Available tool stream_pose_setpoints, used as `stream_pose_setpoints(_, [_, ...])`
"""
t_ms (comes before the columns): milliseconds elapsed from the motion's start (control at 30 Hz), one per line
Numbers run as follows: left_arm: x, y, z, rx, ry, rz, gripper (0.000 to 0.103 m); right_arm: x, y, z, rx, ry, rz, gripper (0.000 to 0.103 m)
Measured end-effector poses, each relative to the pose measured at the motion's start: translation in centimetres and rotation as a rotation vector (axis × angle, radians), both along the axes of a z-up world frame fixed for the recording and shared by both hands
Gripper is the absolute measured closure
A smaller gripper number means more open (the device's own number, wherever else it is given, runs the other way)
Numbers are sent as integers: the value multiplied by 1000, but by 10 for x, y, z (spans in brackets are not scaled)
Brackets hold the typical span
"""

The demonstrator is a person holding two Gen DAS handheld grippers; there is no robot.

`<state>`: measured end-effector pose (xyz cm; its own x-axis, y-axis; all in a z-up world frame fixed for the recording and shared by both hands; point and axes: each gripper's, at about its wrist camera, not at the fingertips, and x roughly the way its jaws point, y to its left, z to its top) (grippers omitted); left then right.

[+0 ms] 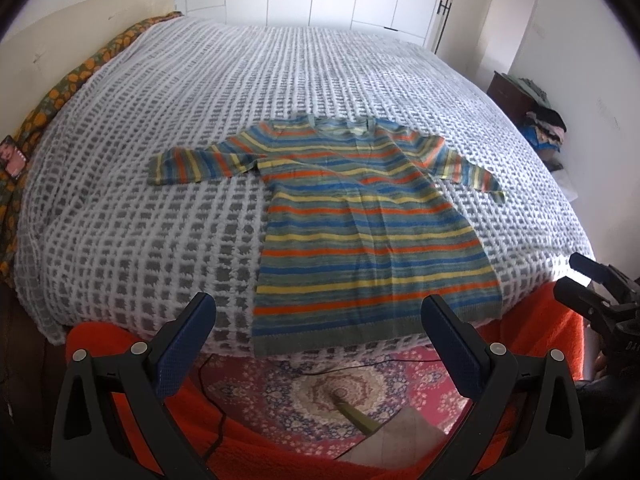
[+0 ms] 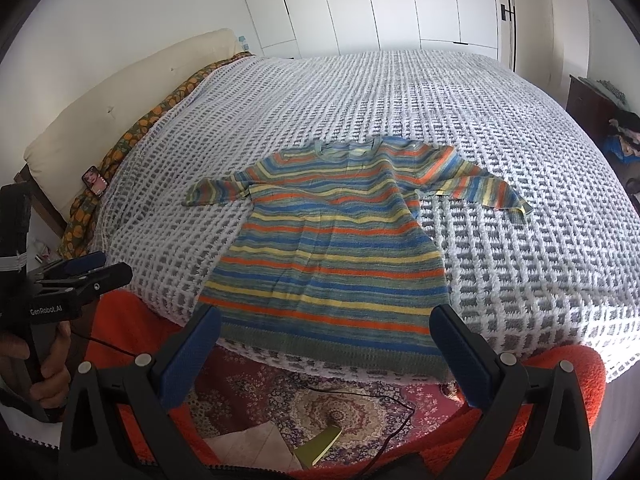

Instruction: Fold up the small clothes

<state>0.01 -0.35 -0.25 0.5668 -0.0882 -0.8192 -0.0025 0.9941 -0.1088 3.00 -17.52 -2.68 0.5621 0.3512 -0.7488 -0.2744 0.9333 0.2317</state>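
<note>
Sweater [image 1: 360,232] flat on bed [image 1: 160,120], hem just beyond both hand-held grippers [image 1: 318,322] [image 2: 326,330], each spread wide, empty. Only right view shows a hand [image 2: 44,364].

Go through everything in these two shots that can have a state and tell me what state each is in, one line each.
Striped sweater: spread flat on the bed, unfolded, both sleeves out to the sides, hem at the near edge.
Left gripper: open, holding nothing, short of the hem.
Right gripper: open, holding nothing, short of the hem.
Phone: lying by the pillow, screen lit.
Wardrobe doors: shut.
</note>
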Motion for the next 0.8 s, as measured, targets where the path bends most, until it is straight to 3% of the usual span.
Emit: stream_pose_setpoints(800, [-4,-7,-6,19,10,-41,1,-4,10,-7,2,23,26,0])
